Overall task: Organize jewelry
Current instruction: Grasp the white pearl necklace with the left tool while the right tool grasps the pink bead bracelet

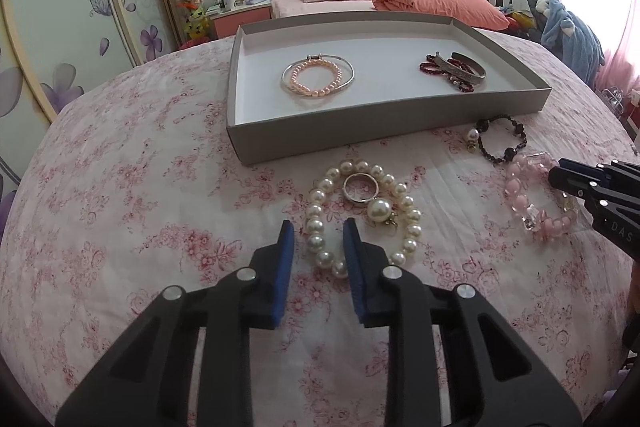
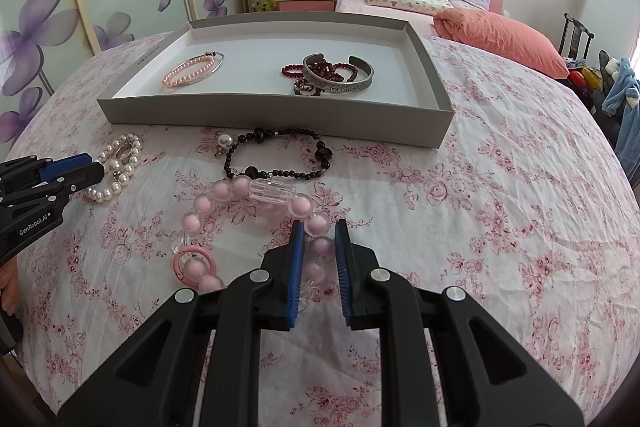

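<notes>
Two grippers work over a floral cloth point(image 1: 120, 227) with a grey tray point(image 1: 240, 143) set on it. The left gripper point(image 1: 318, 231) straddles the near side of a white pearl bracelet point(image 1: 320, 195); the pads sit on either side of its beads, but whether they press on them cannot be told. A ring point(image 1: 361, 187) and a big pearl earring point(image 1: 380, 210) lie inside that loop. The right gripper point(image 2: 319, 233) is clamped on the pink bracelet point(image 2: 224, 193), pink beads pinched between its blue pads. A black bracelet point(image 2: 280, 157) lies between the pink one and the tray. Inside the tray rest a peach pearl bracelet point(image 1: 318, 79) within a thin bangle point(image 1: 348, 67) on the left, and a silver cuff point(image 2: 340, 75) over dark red beads point(image 2: 332, 69) on the right.
</notes>
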`<state>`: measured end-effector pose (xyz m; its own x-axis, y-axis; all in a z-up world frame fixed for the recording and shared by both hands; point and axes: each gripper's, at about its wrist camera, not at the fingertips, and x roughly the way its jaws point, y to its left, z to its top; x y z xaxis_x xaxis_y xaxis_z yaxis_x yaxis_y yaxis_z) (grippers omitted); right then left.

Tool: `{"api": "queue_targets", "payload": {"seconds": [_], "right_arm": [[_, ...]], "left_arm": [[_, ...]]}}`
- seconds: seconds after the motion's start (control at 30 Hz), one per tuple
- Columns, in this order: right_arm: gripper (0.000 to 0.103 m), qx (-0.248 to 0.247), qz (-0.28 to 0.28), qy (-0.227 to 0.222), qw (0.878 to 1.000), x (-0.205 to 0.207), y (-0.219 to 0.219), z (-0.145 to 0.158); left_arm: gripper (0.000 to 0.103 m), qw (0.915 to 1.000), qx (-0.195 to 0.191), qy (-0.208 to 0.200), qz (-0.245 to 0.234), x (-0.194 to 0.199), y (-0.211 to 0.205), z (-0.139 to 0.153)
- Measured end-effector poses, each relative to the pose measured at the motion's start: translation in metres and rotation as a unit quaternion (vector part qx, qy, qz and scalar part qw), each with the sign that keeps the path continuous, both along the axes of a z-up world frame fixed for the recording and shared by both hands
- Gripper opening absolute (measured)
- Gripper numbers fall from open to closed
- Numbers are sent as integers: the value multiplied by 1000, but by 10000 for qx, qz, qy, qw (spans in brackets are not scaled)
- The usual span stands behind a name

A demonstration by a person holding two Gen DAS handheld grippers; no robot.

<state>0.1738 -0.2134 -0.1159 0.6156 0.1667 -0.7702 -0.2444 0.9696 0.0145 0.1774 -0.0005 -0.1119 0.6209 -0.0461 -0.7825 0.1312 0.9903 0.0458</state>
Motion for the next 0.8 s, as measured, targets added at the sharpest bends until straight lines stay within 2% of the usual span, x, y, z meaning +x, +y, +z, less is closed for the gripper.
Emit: {"api": "queue_targets", "payload": {"seconds": [0.1, 0.2, 0.23, 0.4, 0.67, 0.8], "right_arm": [[17, 7, 0, 2, 10000, 0, 0, 0], [17, 14, 7, 5, 10000, 0, 1, 0], [17, 15, 14, 4, 10000, 0, 1, 0], [14, 89, 18, -14, 10000, 1, 1, 1], [14, 503, 52, -417, 9979, -3, 3, 25], [14, 859, 121, -585, 9945, -7, 4, 37]], "left_arm": [[25, 10000, -32, 6, 6, 0, -1, 0], [12, 10000, -82, 7, -55, 0, -3, 0], [10, 10000, -60, 2, -69, 0, -4, 0], [10, 9998, -161, -14, -69, 0, -1, 1], [10, 9977, -481, -472, -76, -1, 2, 29], [10, 9959, -641, -627, -123, -1, -1, 38]]}}
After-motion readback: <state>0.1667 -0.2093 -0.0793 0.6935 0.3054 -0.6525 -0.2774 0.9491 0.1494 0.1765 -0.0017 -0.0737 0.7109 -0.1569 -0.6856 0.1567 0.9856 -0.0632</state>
